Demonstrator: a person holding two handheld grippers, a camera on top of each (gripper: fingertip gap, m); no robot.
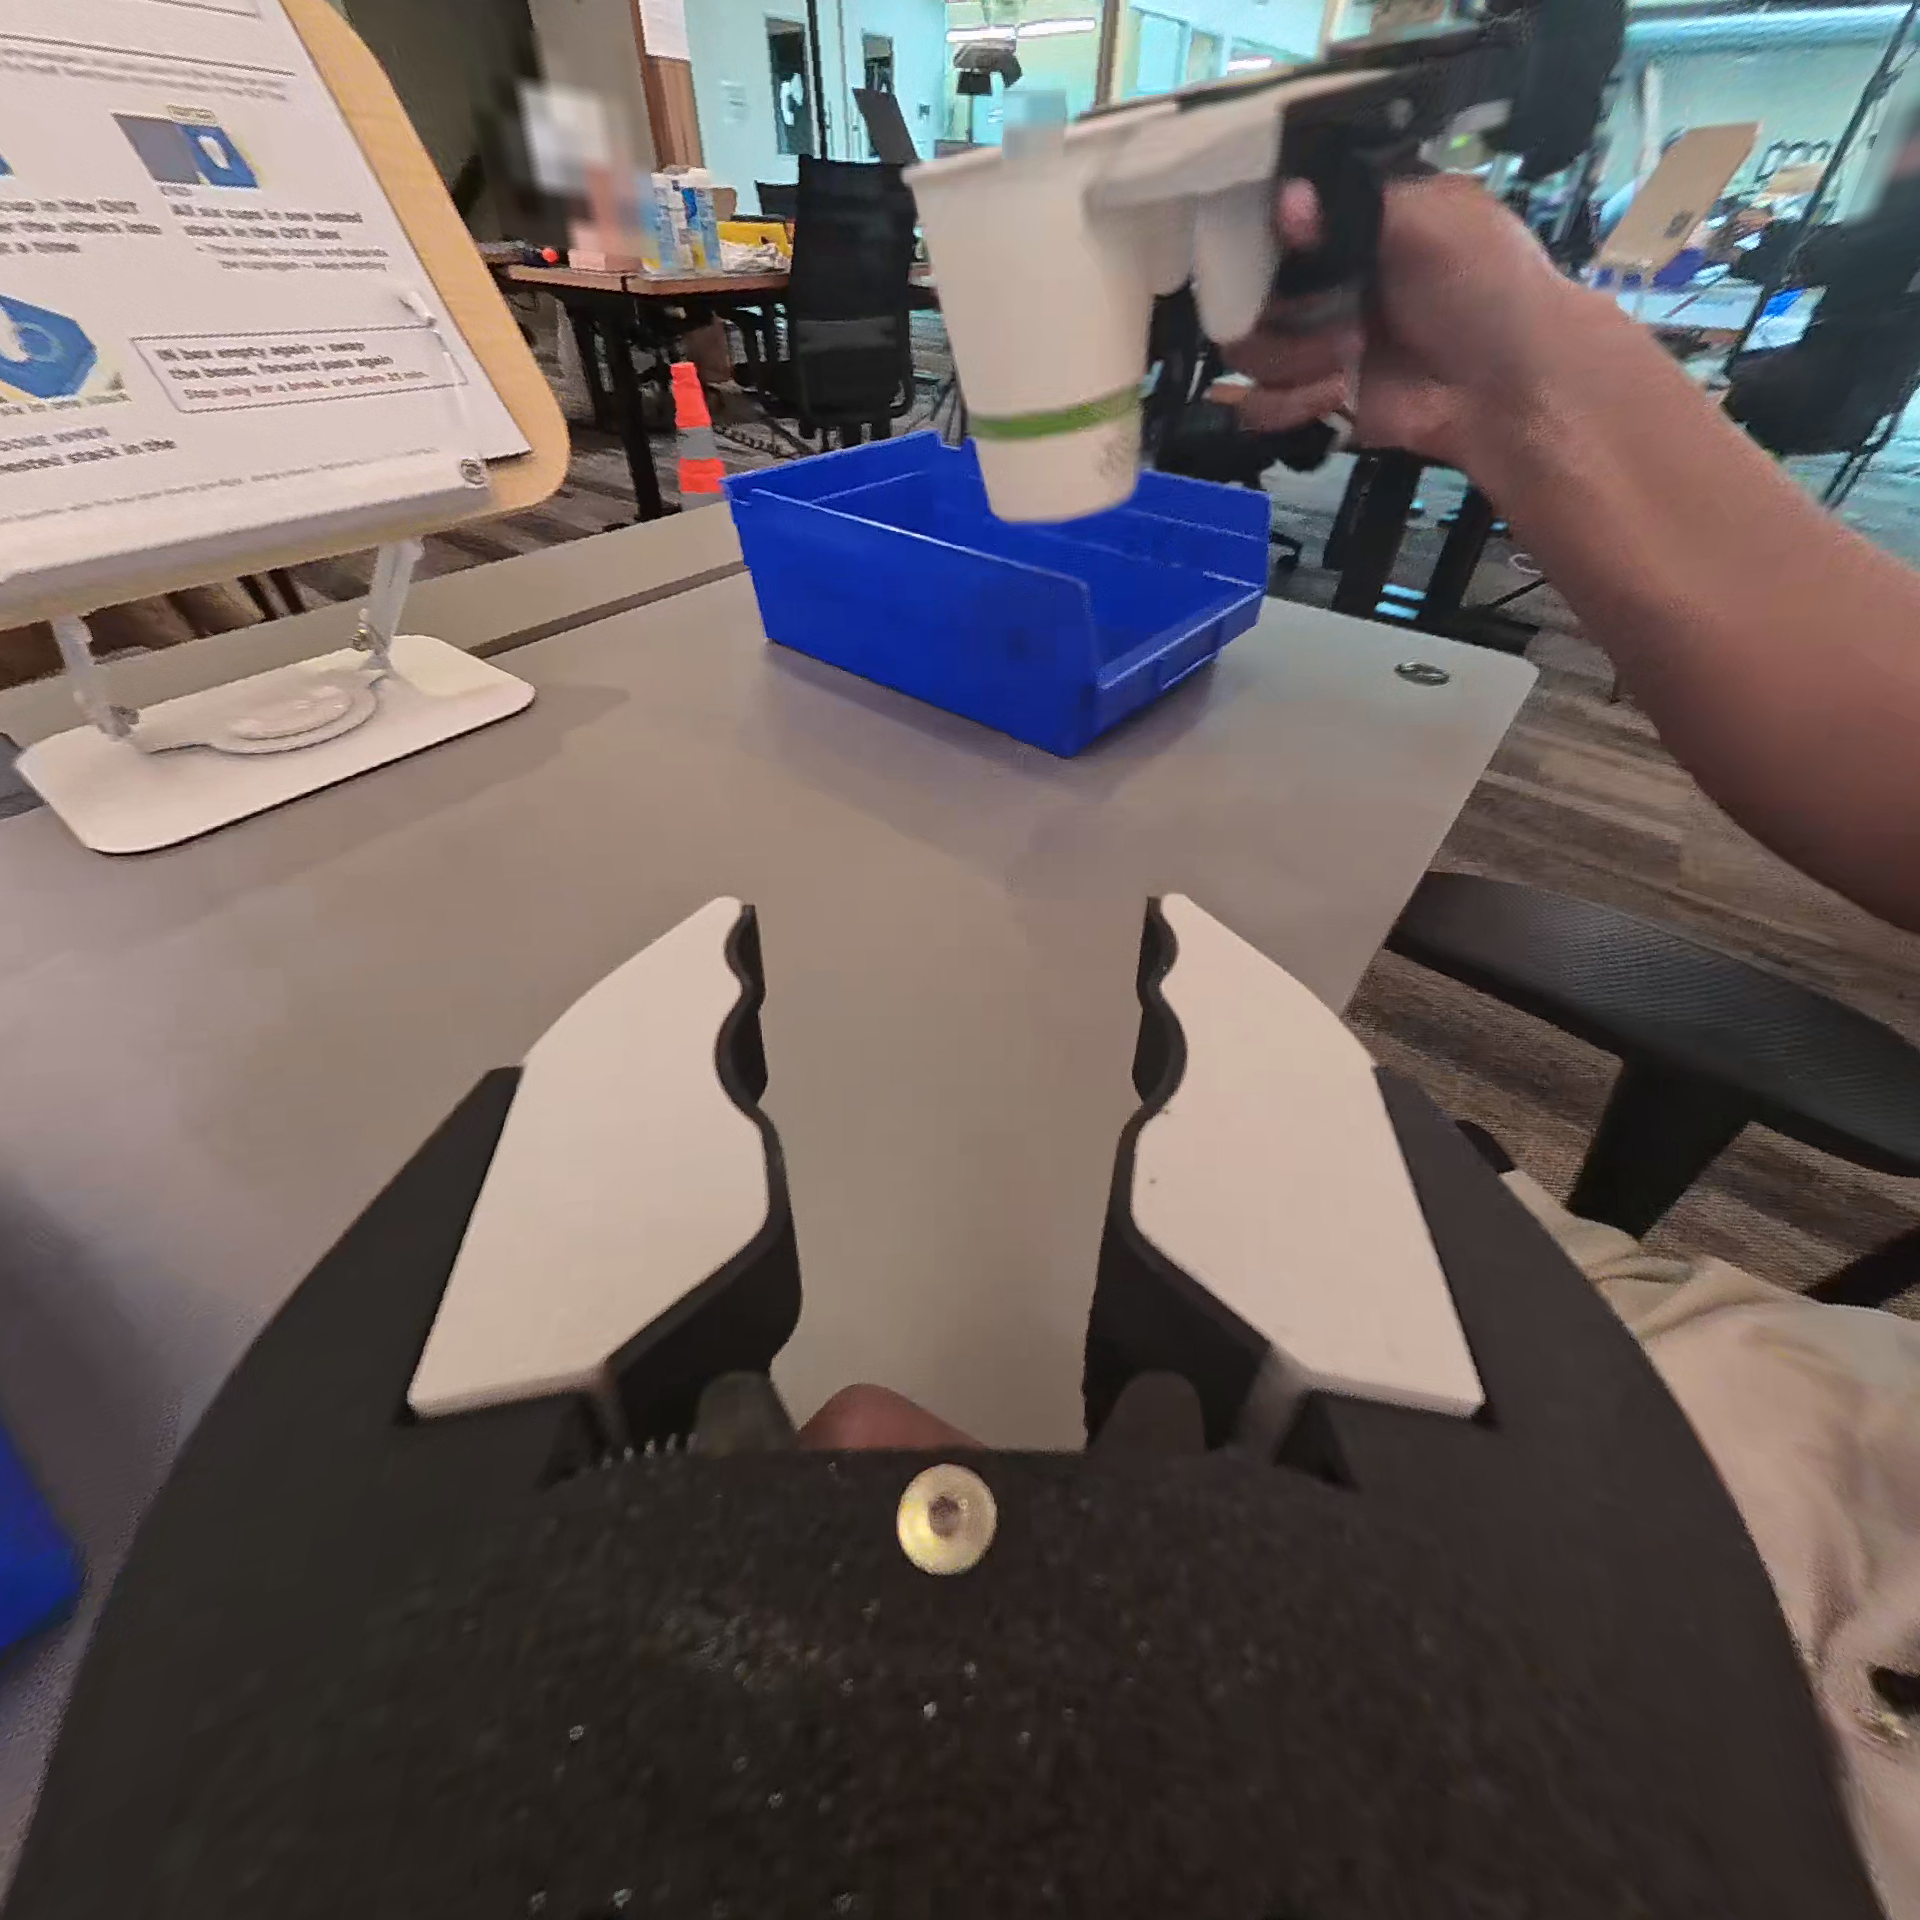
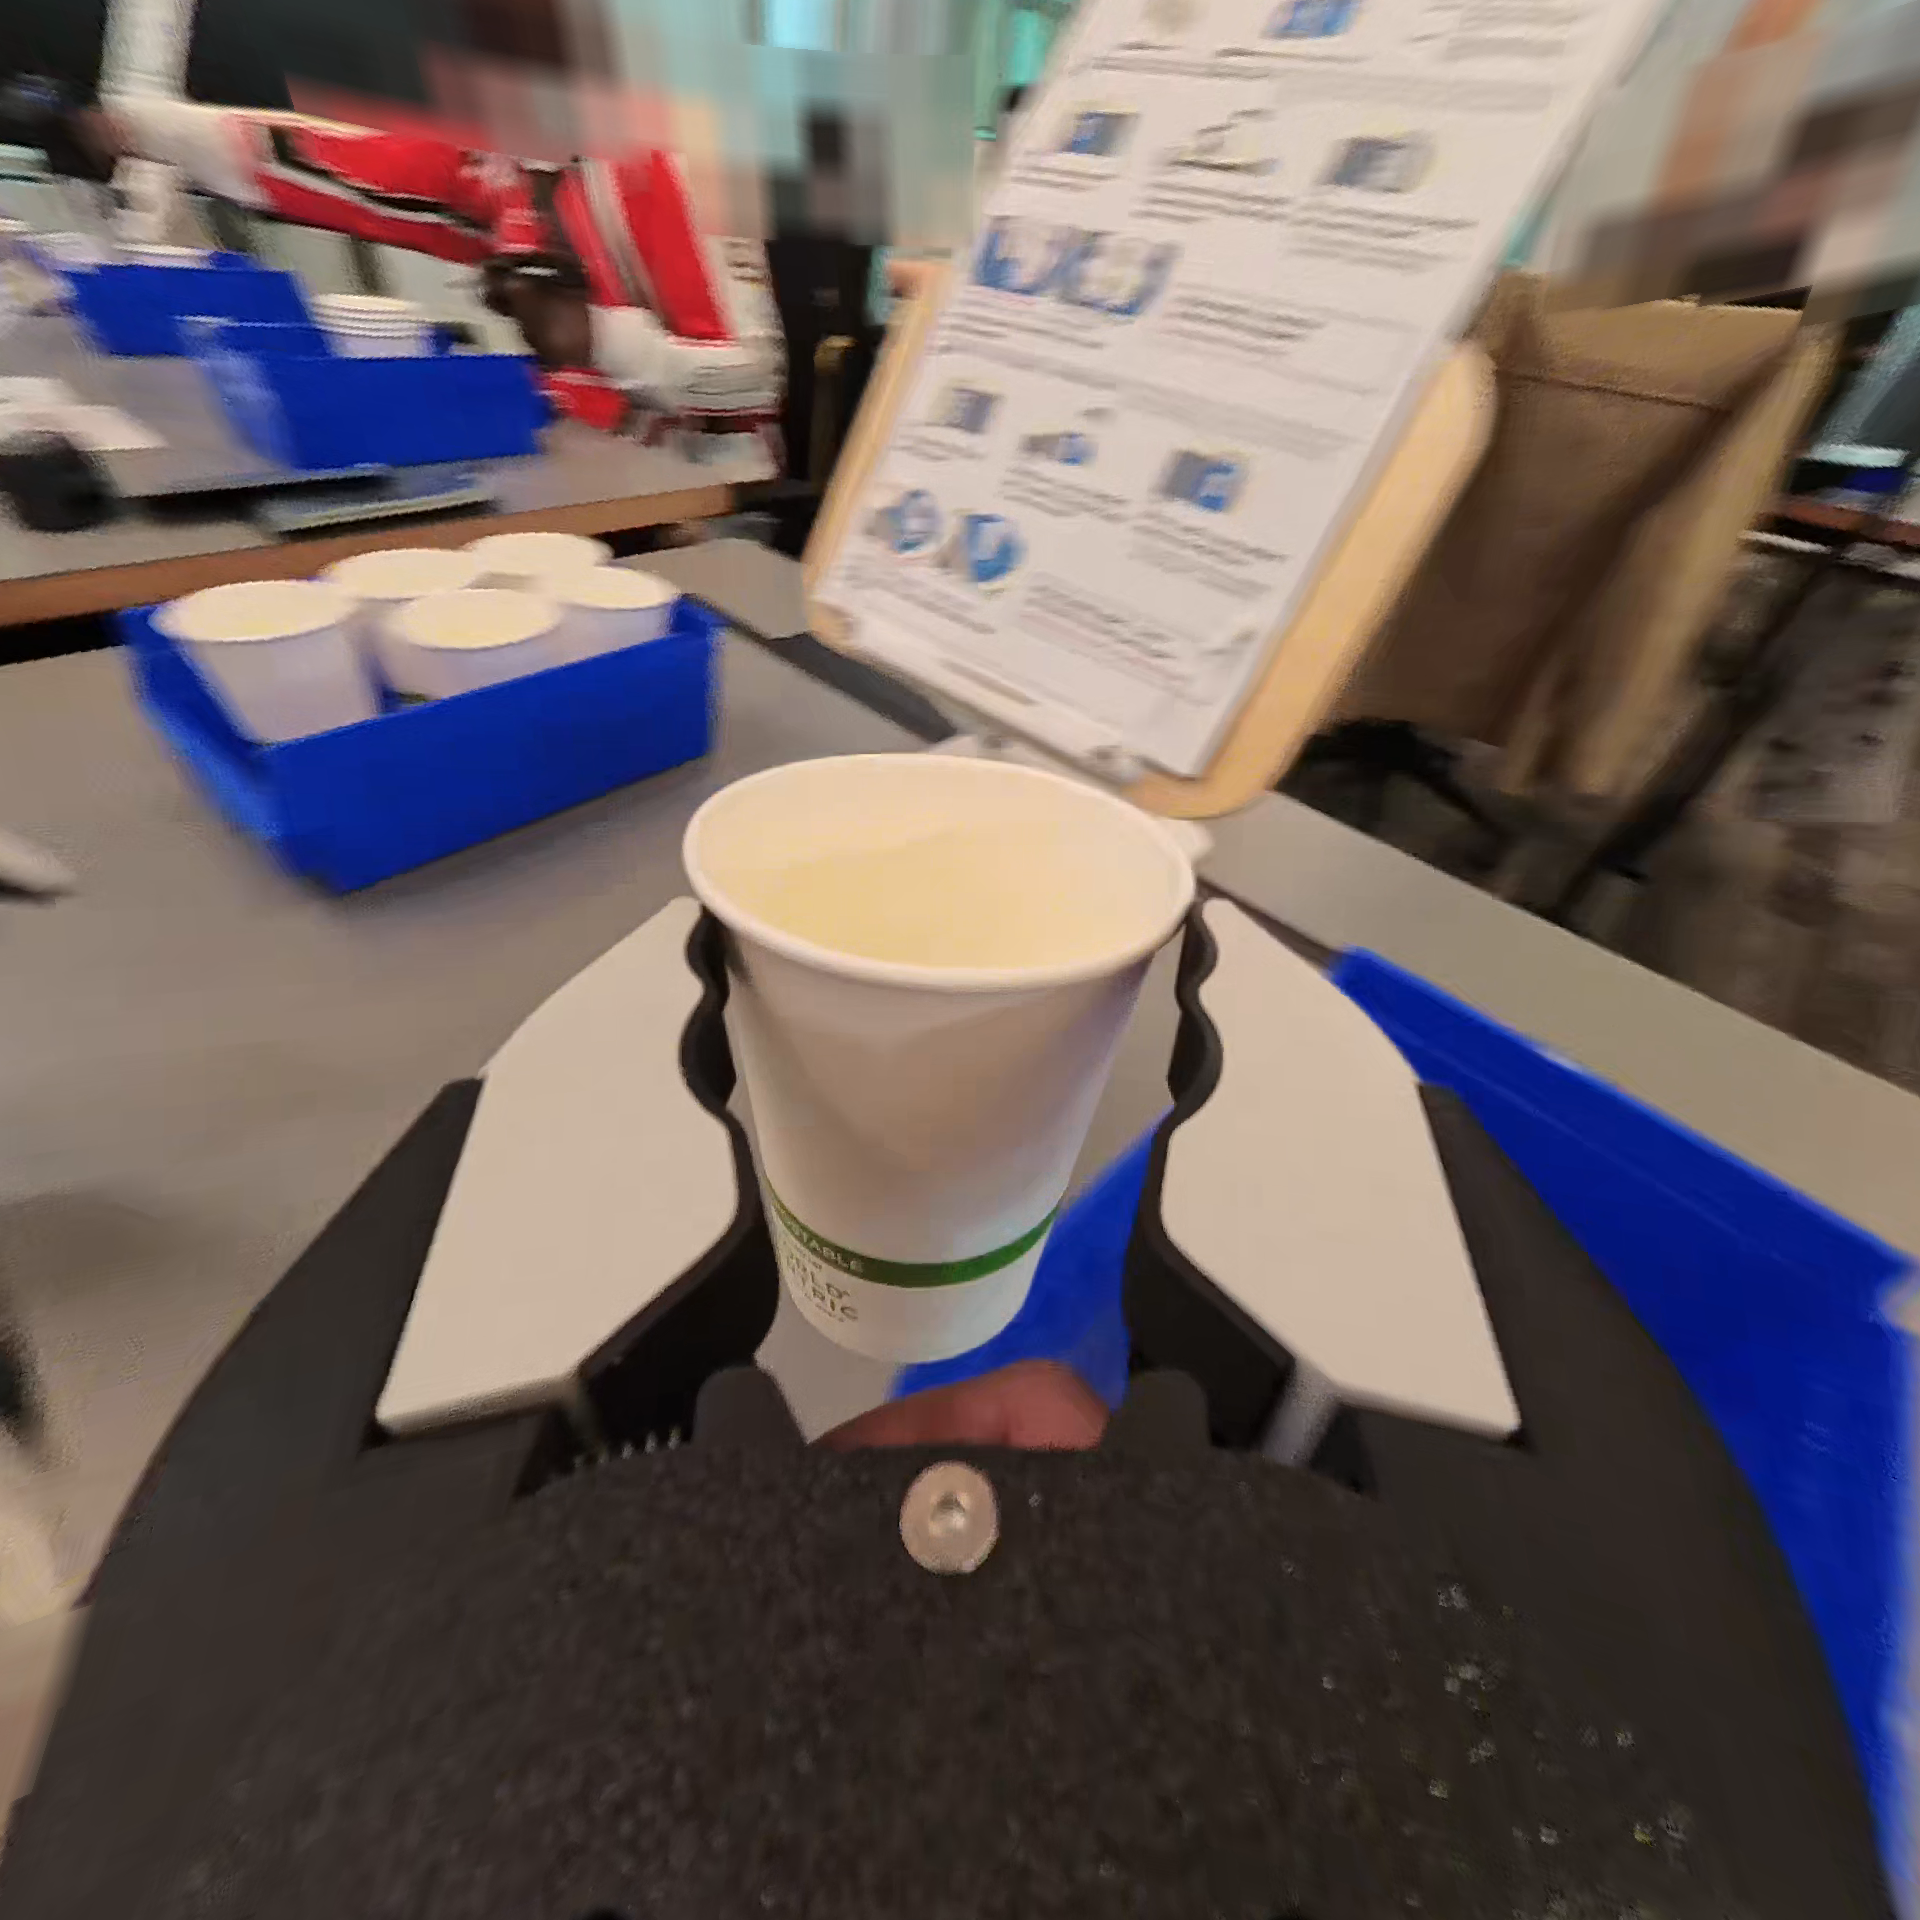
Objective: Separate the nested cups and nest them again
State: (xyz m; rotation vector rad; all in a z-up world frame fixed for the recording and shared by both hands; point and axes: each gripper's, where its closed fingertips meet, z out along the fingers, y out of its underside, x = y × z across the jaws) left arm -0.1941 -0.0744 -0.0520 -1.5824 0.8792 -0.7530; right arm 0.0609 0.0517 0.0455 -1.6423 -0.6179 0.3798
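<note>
My right gripper (image 2: 940, 935) is shut on a white paper cup (image 2: 925, 1049) with a green band, held upright near its rim. In the left wrist view the same cup (image 1: 1039, 332) hangs in the right gripper (image 1: 1049, 156) above a blue bin (image 1: 935, 613) that looks empty. My left gripper (image 1: 948, 914) is open and empty, low over the grey table (image 1: 520, 987). A second blue bin (image 2: 436, 769) at the far left of the right wrist view holds several separate upright white cups (image 2: 468, 634).
An instruction sheet on a wooden stand (image 1: 208, 312) rises at the table's back left; it also shows in the right wrist view (image 2: 1195, 416). The near blue bin's rim (image 2: 1621, 1153) lies under my right gripper. A black chair (image 1: 1662, 1029) stands right of the table.
</note>
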